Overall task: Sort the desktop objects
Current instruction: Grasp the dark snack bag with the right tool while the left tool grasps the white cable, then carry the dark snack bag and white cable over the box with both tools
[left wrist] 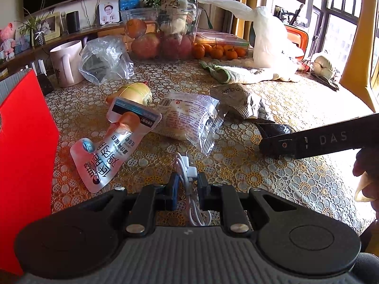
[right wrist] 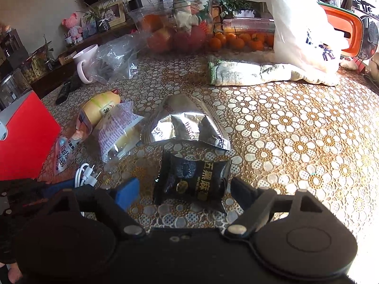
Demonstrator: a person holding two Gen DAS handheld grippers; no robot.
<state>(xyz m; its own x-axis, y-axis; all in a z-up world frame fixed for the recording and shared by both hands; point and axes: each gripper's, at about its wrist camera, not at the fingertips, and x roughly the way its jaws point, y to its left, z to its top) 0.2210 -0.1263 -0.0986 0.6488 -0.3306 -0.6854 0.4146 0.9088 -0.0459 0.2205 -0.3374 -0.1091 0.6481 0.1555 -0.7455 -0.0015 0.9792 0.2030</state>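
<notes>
My left gripper point(left wrist: 187, 184) is closed on a coiled white USB cable point(left wrist: 187, 165), low over the table. My right gripper point(right wrist: 184, 189) is open, its fingers on either side of a black snack packet point(right wrist: 191, 182) that lies on the table; that packet also shows in the left wrist view point(left wrist: 274, 130). A silver foil packet point(right wrist: 187, 123), a clear-wrapped bun point(left wrist: 187, 116), a chicken snack pouch point(left wrist: 111, 144) and a yellow sausage-shaped toy point(left wrist: 135, 93) lie between them.
A red box point(left wrist: 23, 161) stands at the left. Farther back are a white mug point(left wrist: 66, 62), a clear plastic bag point(left wrist: 106, 59), a fruit bowl point(left wrist: 161, 35), tangerines point(left wrist: 218, 51), a cloth point(left wrist: 236, 73) and a white plastic bag point(left wrist: 267, 45).
</notes>
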